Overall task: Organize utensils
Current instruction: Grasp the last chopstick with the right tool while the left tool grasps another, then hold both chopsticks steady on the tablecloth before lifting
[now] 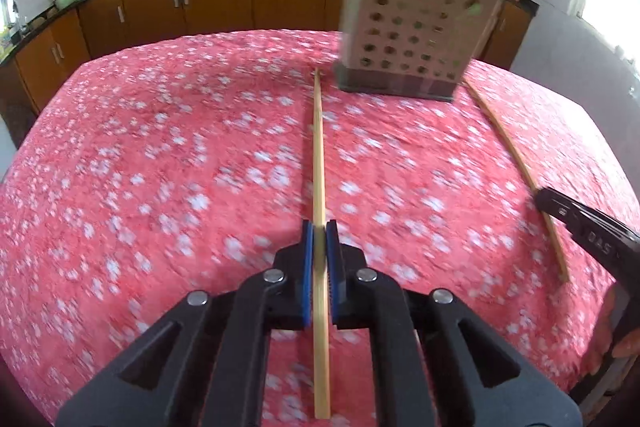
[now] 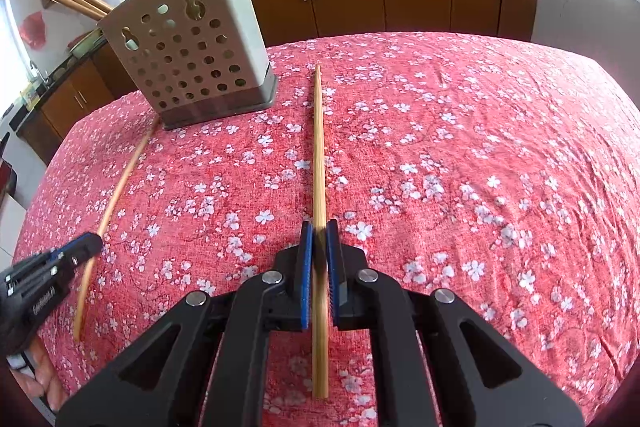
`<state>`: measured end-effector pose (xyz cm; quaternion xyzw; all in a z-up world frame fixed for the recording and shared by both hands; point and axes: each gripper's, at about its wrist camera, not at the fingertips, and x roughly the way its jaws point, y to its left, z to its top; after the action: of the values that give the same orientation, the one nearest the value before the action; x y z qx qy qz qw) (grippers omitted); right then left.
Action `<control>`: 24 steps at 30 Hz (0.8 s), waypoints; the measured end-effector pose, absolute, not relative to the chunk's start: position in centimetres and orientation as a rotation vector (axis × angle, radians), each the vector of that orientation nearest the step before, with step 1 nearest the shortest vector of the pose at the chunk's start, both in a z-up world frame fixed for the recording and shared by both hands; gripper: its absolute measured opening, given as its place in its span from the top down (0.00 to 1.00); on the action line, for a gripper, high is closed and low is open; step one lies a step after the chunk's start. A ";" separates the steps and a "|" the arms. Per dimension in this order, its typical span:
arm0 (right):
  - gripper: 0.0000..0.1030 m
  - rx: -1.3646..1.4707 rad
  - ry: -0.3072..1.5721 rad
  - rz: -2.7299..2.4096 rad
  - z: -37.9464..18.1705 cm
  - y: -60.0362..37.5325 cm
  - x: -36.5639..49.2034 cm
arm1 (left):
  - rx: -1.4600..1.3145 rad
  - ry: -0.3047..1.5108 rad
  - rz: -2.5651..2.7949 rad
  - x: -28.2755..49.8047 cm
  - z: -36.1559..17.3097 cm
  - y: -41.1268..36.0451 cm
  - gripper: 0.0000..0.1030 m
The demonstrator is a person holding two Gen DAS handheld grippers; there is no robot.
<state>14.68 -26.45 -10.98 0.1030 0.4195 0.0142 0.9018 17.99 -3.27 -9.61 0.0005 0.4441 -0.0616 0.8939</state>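
Right now each of your grippers is clamped on a bamboo chopstick lying on the red floral tablecloth (image 2: 480,147). Your left gripper (image 1: 319,233) has its blue pads pressed onto the left chopstick (image 1: 318,147); your right gripper (image 2: 319,233) pinches the right chopstick (image 2: 319,147) the same way. Both sticks run lengthwise straight ahead along the fingers, tips aimed toward the perforated utensil holder (image 2: 192,47). That holder, already bristling with chopsticks, stands ahead between your hands: forward-right of the left gripper, forward-left of the right. Neither hand looks clearly nearer.
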 end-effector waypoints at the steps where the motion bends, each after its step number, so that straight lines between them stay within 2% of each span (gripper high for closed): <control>1: 0.92 0.211 0.868 0.028 -10.9 -26.5 14.9 | -0.003 0.920 -0.109 18.5 -9.6 -2.7 0.93; 10: 0.92 0.130 0.851 -0.035 -11.1 -26.4 18.0 | -0.042 0.912 -0.030 22.9 -9.5 1.7 0.92; 24: 0.91 0.148 0.857 -0.034 -11.3 -27.2 18.3 | -0.057 0.896 -0.047 23.1 -9.6 2.9 0.91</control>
<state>18.27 -27.18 -11.33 0.0714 0.4152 -0.0166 0.9068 23.13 2.89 -9.64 -0.0277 0.4330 -0.0225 0.9007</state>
